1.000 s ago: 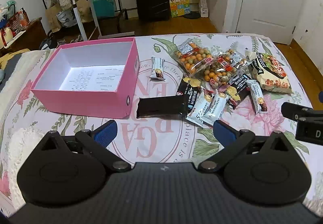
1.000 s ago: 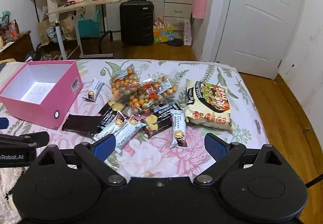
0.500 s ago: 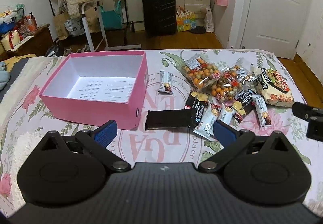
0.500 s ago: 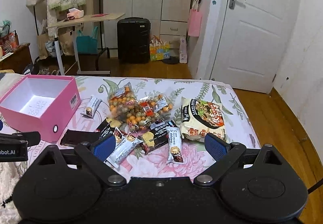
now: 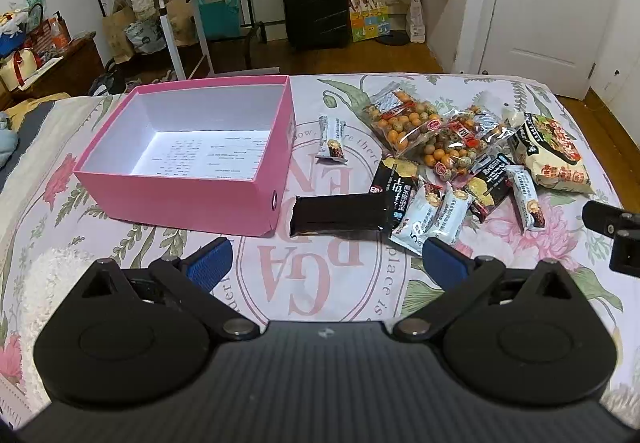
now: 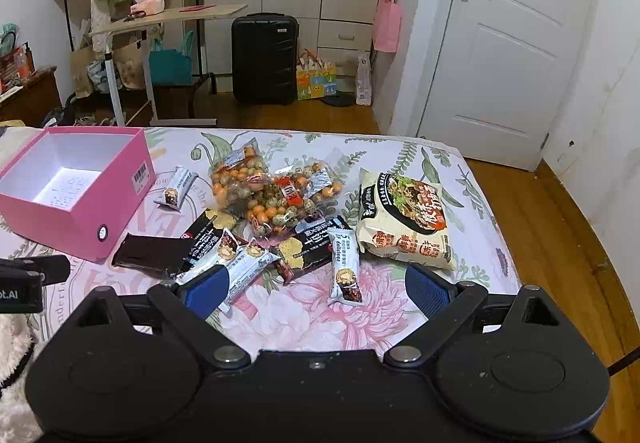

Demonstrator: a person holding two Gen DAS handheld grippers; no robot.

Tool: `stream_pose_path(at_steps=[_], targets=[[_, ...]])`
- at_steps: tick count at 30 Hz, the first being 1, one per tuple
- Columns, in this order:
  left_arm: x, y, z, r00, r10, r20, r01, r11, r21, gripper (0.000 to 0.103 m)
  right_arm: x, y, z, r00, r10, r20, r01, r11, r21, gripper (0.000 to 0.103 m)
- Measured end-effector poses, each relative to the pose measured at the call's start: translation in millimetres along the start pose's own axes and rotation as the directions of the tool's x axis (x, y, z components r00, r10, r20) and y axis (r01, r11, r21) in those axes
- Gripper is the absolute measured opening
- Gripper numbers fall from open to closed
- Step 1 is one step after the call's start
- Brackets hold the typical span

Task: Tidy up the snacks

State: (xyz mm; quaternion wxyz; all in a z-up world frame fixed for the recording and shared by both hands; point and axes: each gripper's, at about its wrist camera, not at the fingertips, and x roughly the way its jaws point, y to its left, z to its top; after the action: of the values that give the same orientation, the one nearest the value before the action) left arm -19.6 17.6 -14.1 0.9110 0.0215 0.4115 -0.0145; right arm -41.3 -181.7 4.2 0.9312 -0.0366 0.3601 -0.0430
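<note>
1. Nearest the left wrist camera, the left gripper [image 5: 324, 259] hovered over the floral bedspread [image 5: 120, 243] with its blue-padded fingers [image 5: 208, 261] spread wide and holding nothing.
2. The right gripper [image 6: 316, 289] was likewise spread apart and empty above the pile.
3. At twelve o'clock of the left gripper lay a long dark brown foil bar wrapper [image 5: 338, 214], flat and apart from the heap, probably the easiest first pick.
4. To grasp it well, the fingers should straddle its narrow width and pinch mid-length.
5. At eleven o'clock stood the open pink cardboard box [image 5: 180, 199], unfilled.
6. At one o'clock clustered the silver snack bars [image 5: 440, 211], clear bags of orange coated nuts [image 5: 404, 123] and, rightmost, a cream noodle packet [image 5: 552, 159].
</note>
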Motion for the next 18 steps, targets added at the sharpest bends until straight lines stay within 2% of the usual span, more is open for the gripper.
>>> stream_pose_path(at_steps=[18], targets=[[7.0,0.9,1.4,1.0,0.002,-0.006,-0.002,1.0,-0.023,0.103,1.3,1.2,-1.9,0.998,0.046,0.037,-0.047,0.999,0.02,0.097]])
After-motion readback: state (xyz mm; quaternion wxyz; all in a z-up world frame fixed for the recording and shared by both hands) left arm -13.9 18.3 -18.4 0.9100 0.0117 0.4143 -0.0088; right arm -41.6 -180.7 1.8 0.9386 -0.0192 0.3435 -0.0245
